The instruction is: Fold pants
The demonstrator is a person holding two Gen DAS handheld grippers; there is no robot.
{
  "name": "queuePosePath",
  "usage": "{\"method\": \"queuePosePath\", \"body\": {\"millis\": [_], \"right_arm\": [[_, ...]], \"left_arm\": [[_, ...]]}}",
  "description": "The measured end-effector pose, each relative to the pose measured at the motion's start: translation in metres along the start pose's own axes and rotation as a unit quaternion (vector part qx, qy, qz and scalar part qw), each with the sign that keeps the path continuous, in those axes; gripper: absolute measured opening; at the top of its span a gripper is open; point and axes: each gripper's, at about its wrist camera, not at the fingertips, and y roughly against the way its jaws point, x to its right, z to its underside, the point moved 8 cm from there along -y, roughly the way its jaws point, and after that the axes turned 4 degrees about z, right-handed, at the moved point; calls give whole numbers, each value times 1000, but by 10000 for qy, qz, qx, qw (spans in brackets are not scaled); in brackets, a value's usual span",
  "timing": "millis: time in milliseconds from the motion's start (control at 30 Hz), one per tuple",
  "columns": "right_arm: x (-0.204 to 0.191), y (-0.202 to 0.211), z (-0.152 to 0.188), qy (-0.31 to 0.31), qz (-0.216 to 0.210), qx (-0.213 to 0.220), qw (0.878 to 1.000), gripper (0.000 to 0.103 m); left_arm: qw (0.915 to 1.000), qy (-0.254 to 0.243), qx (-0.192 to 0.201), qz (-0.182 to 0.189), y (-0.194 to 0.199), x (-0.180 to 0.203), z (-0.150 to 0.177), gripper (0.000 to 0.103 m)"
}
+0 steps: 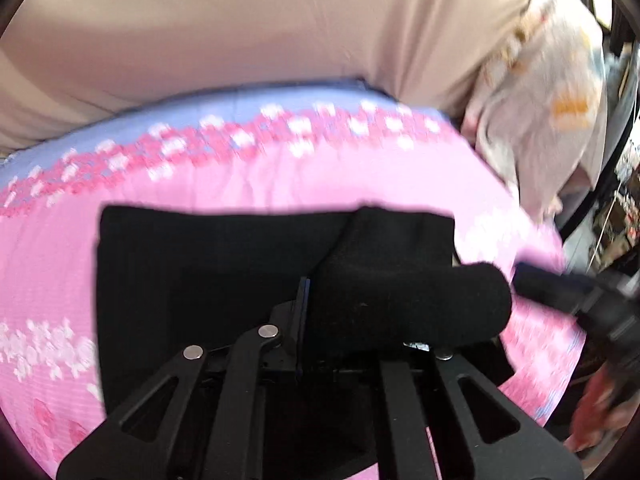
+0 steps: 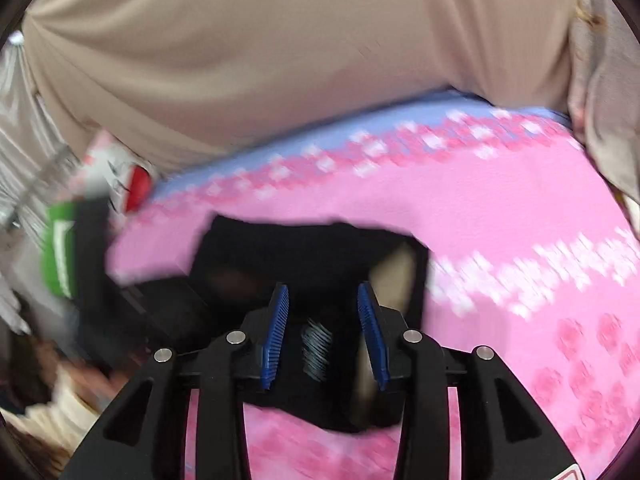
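While the black pants (image 1: 224, 264) lay folded on the pink bed sheet (image 1: 280, 176), my left hand-held gripper (image 1: 360, 300) pinched a rolled fold of them, and my right hand-held gripper (image 2: 324, 320) hung open above them.

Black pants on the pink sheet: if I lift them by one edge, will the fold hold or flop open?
The black pants are probably floppy: one layer already curls into a soft roll over the left tool. They seem light, lying flat on the pink sheet. The right tool is open, so that side looks unsupported.
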Motion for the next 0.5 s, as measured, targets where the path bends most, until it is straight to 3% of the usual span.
{"method": "queuePosePath", "body": {"millis": [67,133,200,233,267,400,433,467,500], "right_arm": [[3,-15,12,72,81,-192,9998,37],[2,-36,17,206,187,-332,9991,50],[1,-57,16,276,290,-397,9984,50],[-1,-64,15,362,308,-404,9981,28],[-2,-68,15,417,340,-438,9976,12],[-7,-36,-3,193,-93,60,9998,4],[-1,-31,-7,136,-23,150,9998,4],[16,-32,-5,87,312,120,9994,8],[33,-38,-1,30,630,-29,9980,14]], "left_arm": [[9998,91,170,20,12,-6,-12,7],[9996,72,276,18,23,-9,-21,7],[9995,13,302,-29,27,-11,-23,7],[9996,-9,296,-22,28,-9,-23,7],[9995,-45,308,9,33,-6,-23,7],[9986,-279,389,224,49,21,-19,10],[9985,-358,309,268,46,28,-15,22],[9982,-517,133,285,35,40,-4,36],[9978,-631,-39,197,24,46,8,77]]}}
